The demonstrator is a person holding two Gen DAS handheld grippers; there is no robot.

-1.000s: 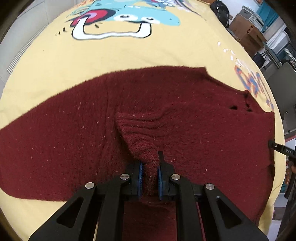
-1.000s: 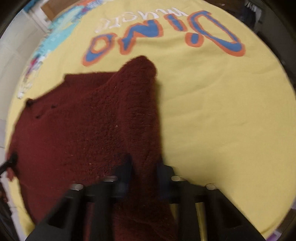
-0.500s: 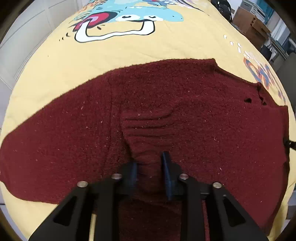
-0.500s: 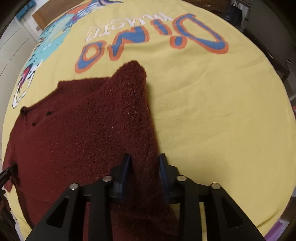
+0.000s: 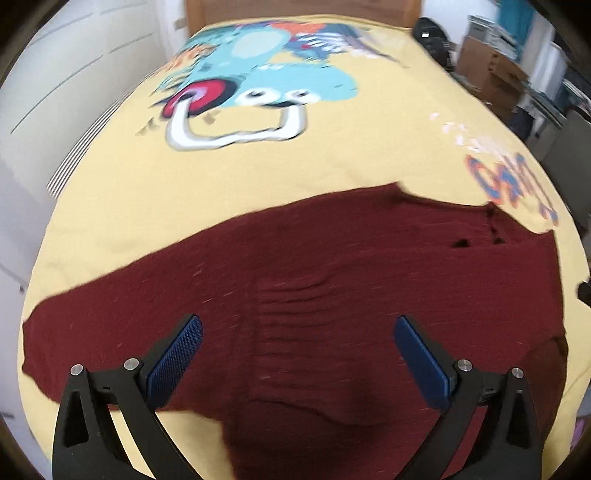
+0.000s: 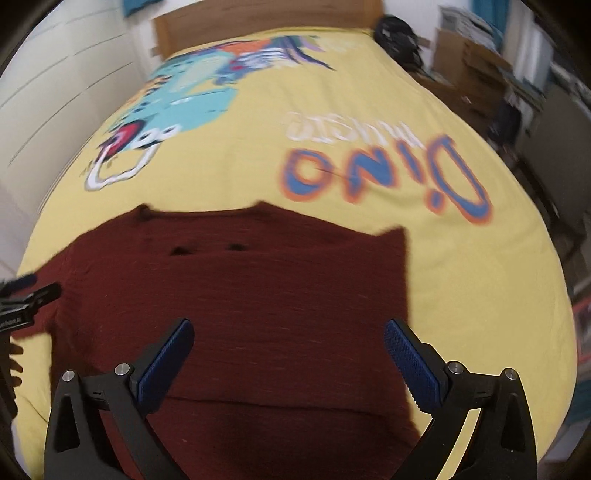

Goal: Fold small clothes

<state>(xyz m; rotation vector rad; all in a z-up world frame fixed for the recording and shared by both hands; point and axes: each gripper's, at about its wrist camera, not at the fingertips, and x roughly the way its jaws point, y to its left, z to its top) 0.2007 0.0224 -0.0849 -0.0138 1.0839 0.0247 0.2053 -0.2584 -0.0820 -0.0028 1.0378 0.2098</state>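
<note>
A dark red knitted sweater (image 5: 332, 280) lies spread on a yellow bedspread (image 5: 295, 170), one sleeve reaching out to the left and a ribbed cuff folded onto its middle. My left gripper (image 5: 297, 325) hangs above that cuff; its jaws are opening wide and nothing is between them. In the right wrist view the same sweater (image 6: 240, 288) lies flat with its right side folded in. Above it my right gripper (image 6: 288, 328) is opening wide too, with nothing in it. The left gripper's tip (image 6: 26, 295) shows at that view's left edge.
The bedspread carries a cartoon dinosaur print (image 5: 258, 74) and blue-orange lettering (image 6: 388, 170). A wooden headboard (image 6: 258, 14) stands at the far end, white cupboard doors (image 5: 55, 74) on the left, cardboard boxes (image 5: 491, 70) and clutter on the right.
Both grippers have let go of the sweater folds they pinched and opened wide. Both have risen away from the cloth, which now lies flat; more of the bed is in view.
</note>
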